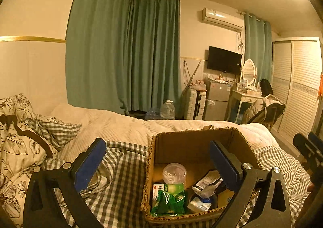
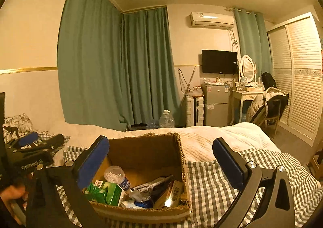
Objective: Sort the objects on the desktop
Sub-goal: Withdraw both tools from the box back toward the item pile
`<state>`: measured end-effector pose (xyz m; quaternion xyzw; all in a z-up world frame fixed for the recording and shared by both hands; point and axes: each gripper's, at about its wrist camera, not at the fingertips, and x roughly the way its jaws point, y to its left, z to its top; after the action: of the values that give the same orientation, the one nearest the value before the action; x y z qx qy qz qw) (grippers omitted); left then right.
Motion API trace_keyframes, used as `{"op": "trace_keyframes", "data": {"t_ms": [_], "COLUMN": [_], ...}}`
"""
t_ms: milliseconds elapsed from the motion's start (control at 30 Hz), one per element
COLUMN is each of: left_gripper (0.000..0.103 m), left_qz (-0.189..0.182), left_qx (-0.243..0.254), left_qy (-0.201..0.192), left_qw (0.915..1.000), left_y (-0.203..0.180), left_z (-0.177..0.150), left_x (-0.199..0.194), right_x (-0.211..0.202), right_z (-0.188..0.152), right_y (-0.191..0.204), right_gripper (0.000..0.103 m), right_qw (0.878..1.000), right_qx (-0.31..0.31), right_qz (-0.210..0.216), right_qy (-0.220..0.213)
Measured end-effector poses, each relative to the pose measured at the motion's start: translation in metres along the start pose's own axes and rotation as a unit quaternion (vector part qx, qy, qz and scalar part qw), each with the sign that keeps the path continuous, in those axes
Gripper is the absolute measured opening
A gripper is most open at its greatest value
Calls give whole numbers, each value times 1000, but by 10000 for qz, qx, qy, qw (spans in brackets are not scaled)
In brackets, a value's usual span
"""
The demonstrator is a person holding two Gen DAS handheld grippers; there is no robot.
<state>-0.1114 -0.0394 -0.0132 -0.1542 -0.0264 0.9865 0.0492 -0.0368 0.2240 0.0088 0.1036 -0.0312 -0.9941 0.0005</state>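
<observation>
An open cardboard box (image 1: pixel 177 139) (image 2: pixel 145 147) sits on a checked sheet on the bed. Inside lie a clear lidded jar (image 1: pixel 174 173) (image 2: pixel 114 174), a green-and-white carton (image 1: pixel 168 188) (image 2: pixel 110 191), a green wrapper (image 1: pixel 168 204), a silvery packet (image 1: pixel 208 184) (image 2: pixel 151 186) and other small packs. My left gripper (image 1: pixel 158 164) is open and empty, above the box's left half. My right gripper (image 2: pixel 161 164) is open and empty, over the box's right side. The right gripper shows at the right edge of the left view (image 1: pixel 308 147); the left gripper shows at the left of the right view (image 2: pixel 36 147).
A checked sheet (image 2: pixel 222 177) and a white quilt (image 1: pixel 121 125) cover the bed. Floral pillows (image 1: pixel 18 147) lie at the left. Beyond stand green curtains, a water jug (image 1: pixel 167 110), a small fridge (image 2: pixel 215 105), a dressing table and a chair (image 2: pixel 268 107).
</observation>
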Motion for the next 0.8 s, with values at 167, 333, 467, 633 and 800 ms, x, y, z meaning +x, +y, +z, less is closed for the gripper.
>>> {"op": "trace_keyframes", "data": {"t_ms": [167,333,467,633,800], "left_gripper": [103,103,103,103,103], "left_qz": [26,17,75,115,243], "left_qx": [-33,-8,-21,-43,-50], "left_qy": [-65,-69,-88,-56,12], "left_qw": [10000,10000,9999,9999,9997], "left_y": [4,2,4,5,7], "left_z": [2,-1,-4,-9,-16], "left_x": [-14,-27,-40,-53,-59], "right_x": [-8,-18,-32,-45,-52], "right_z": [-10,-11,-8,-10,-17], "right_y": [-9,-13,-15,-8,0], "right_gripper": [103,103,103,103,103], "right_qw": [9998,9996,9997,9997,9985], "right_qx": [95,105,147,-7,-304], "right_qz": [-110,-224,-185,-248,-402], "right_qy": [150,146,88,91,235]}}
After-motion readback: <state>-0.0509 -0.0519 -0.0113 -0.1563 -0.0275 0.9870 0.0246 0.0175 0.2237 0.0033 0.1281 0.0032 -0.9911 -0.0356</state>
